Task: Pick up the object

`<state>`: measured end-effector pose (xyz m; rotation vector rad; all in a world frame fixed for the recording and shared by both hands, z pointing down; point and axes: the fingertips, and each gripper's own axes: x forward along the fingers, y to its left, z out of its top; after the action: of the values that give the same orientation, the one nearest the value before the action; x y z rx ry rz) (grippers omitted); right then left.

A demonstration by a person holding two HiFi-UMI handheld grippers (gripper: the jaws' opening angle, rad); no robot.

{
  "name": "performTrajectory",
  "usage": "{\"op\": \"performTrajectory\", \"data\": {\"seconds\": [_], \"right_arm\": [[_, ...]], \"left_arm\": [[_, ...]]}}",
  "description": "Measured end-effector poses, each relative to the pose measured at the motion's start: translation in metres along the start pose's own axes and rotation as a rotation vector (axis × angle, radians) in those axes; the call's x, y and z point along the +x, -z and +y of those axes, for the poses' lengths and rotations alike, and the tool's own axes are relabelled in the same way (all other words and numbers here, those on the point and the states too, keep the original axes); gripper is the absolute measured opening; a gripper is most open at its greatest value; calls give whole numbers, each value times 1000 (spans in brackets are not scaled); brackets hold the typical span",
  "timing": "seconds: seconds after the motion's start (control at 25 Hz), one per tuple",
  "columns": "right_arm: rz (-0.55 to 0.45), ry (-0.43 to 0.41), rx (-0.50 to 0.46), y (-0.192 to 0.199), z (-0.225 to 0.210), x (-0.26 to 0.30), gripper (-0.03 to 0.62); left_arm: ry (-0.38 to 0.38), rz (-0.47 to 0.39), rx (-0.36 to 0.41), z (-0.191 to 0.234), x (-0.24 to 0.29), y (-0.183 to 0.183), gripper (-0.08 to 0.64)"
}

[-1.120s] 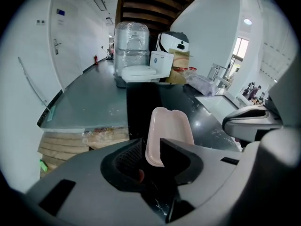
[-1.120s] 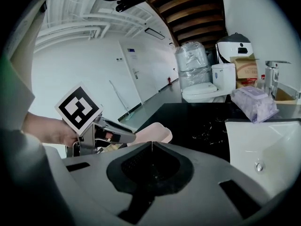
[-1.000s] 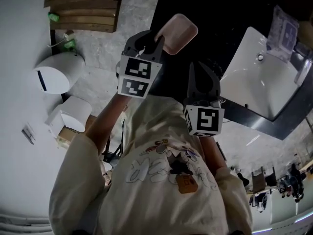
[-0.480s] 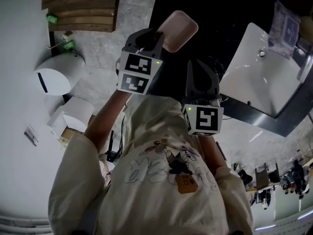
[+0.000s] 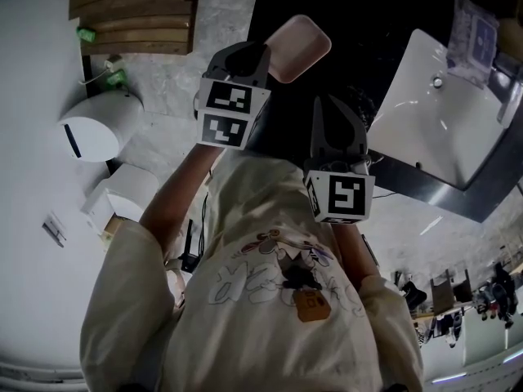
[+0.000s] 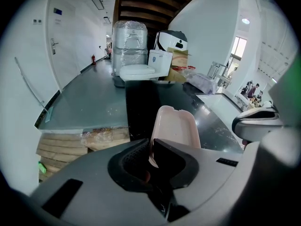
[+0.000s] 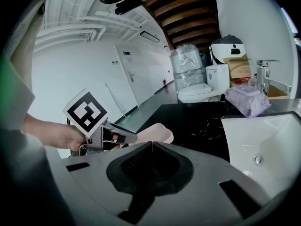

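One thin bite: my left gripper (image 6: 151,145), its jaws just closing, pinches the near rim of the pink tray (image 6: 176,131) at the black counter's (image 6: 141,105) near left edge. My right gripper (image 7: 151,145) is closed and empty. On lifting, the tray may swing or slip

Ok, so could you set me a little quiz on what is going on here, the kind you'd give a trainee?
1. Multiple choice: which side's gripper has the pink tray between its jaws? A) the left. B) the right. C) neither.
2. True or false: the right gripper is wide open.
3. Short answer: what colour is the countertop that the white sink is set in?

Key
1. A. The left gripper has just been closing its jaws, and they now pinch the tray's near edge.
2. False. Its jaws are together, with nothing between them.
3. Black.
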<state>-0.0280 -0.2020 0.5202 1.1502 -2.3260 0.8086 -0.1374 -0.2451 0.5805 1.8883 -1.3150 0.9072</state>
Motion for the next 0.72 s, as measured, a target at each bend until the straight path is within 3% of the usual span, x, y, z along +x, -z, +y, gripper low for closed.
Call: {"op": "performTrajectory", "data": {"seconds": [0.72], "right_arm": [[-44, 38, -7, 5, 8, -27, 17]], "left_arm": [[-3, -68, -39, -13, -35, 2, 38]]}}
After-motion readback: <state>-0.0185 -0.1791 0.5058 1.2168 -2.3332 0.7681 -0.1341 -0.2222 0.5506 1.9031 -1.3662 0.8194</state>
